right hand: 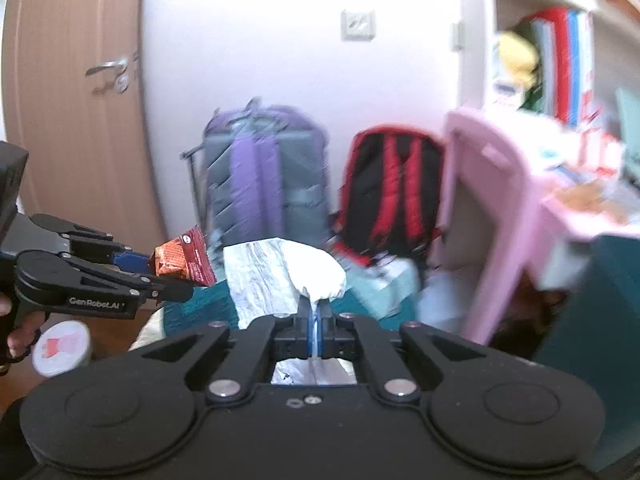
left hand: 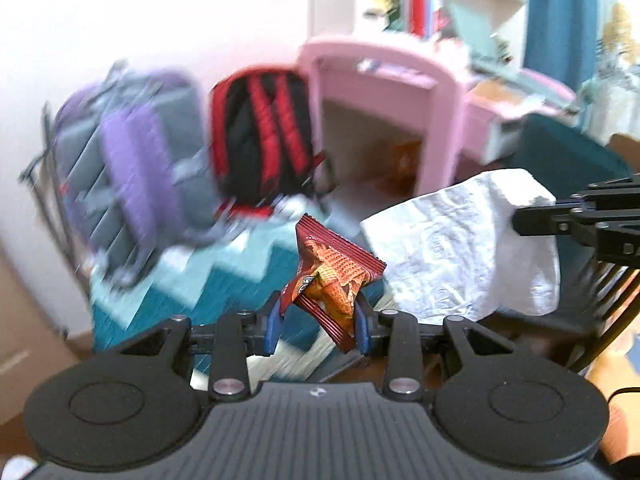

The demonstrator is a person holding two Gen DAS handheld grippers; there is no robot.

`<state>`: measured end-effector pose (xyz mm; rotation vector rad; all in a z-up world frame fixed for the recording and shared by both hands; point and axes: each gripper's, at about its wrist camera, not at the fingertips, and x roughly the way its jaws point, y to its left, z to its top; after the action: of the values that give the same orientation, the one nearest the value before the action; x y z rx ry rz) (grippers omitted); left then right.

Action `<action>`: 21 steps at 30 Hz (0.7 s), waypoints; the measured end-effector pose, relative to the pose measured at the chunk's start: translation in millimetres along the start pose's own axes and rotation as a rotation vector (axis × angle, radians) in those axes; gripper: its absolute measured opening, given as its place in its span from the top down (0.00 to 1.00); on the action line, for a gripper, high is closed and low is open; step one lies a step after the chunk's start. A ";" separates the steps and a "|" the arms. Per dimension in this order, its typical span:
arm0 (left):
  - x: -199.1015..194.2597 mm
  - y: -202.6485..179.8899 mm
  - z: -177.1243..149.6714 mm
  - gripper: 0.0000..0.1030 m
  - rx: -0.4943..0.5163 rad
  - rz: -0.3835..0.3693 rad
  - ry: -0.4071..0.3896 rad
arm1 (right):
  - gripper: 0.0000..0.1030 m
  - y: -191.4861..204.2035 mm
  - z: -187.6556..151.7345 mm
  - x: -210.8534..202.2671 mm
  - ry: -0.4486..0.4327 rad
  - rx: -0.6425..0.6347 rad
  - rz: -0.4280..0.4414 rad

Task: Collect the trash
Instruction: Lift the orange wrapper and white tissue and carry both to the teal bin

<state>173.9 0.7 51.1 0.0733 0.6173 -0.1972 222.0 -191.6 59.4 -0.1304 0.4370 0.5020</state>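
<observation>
At the far side of the room a purple-and-grey suitcase (right hand: 260, 176) stands left of a red-and-black backpack (right hand: 390, 188), with a pink chair (right hand: 488, 216) to the right. Nearer, the white paper towel (left hand: 464, 248) hangs in the air, pinched at one edge by the right gripper (right hand: 315, 312), whose jaws are nearly together on it. It looks light, soft and floppy, so any fold should hold. To its left the left gripper (left hand: 318, 320) clamps the crumpled red snack wrapper (left hand: 332, 276), jaws narrow around its lower half. The wrapper seems light, crinkly and slick; gripping across a crease looks safest.
</observation>
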 end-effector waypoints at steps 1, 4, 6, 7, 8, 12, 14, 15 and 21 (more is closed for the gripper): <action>-1.9 -11.6 9.6 0.66 0.010 -0.013 -0.016 | 0.98 -8.7 4.4 -7.2 -0.004 -0.011 -0.014; -5.5 -55.8 38.0 0.66 0.076 -0.047 -0.065 | 0.98 -37.3 15.9 -28.0 -0.020 -0.023 -0.070; -3.5 -84.4 55.9 0.66 0.110 -0.072 -0.089 | 0.98 -59.0 23.0 -43.1 -0.035 -0.020 -0.119; -1.0 -95.9 63.7 0.66 0.117 -0.089 -0.097 | 0.98 -71.5 27.1 -50.8 -0.044 -0.016 -0.143; 0.1 -111.0 73.8 0.66 0.122 -0.108 -0.106 | 0.98 -83.0 31.0 -57.5 -0.055 -0.012 -0.174; 10.1 -156.8 105.8 0.66 0.152 -0.167 -0.127 | 0.98 -128.2 43.6 -84.4 -0.104 0.022 -0.296; 13.1 -180.9 120.8 0.66 0.170 -0.191 -0.140 | 0.98 -151.8 49.7 -97.0 -0.126 0.043 -0.354; 14.2 -192.9 128.2 0.66 0.182 -0.204 -0.146 | 0.98 -163.5 52.2 -102.8 -0.135 0.055 -0.380; 30.3 -261.4 164.3 0.66 0.255 -0.241 -0.171 | 0.98 -224.2 50.1 -123.5 -0.131 0.097 -0.515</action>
<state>237.6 -280.9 164.7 0.2262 0.4267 -0.5107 253.8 -429.4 161.7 -0.1107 0.2836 -0.0177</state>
